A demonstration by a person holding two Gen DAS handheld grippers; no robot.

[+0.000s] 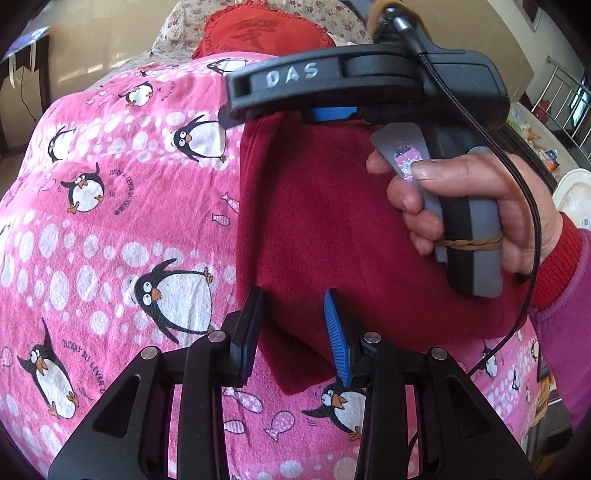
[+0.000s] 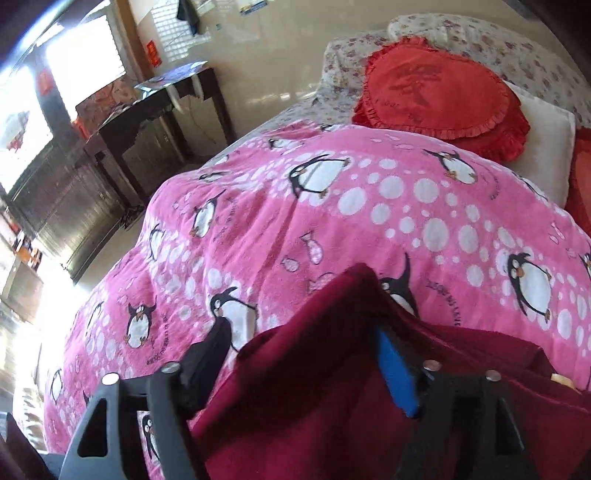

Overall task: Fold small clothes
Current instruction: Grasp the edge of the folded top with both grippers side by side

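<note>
A dark red garment [image 1: 325, 221] lies folded on the pink penguin blanket [image 1: 110, 229]. In the left wrist view its near corner reaches in between my left gripper's [image 1: 291, 328] black and blue pads, which stand apart without pinching it; the cloth lies flat. A hand holds my right gripper [image 1: 258, 110] over the garment's far edge. In the right wrist view my right gripper [image 2: 303, 362] is open wide. The garment [image 2: 314, 387] is heaped loosely between its fingers, with a raised fold just past the blue pad [image 2: 395, 369].
A red frilled cushion [image 2: 439, 96] and a white pillow [image 2: 543, 147] lie at the head of the bed on a floral sheet [image 2: 480, 33]. A dark wooden table [image 2: 155, 122] stands by the wall beyond the bed's edge. The right gripper's black cable [image 1: 532, 206] hangs past the wrist.
</note>
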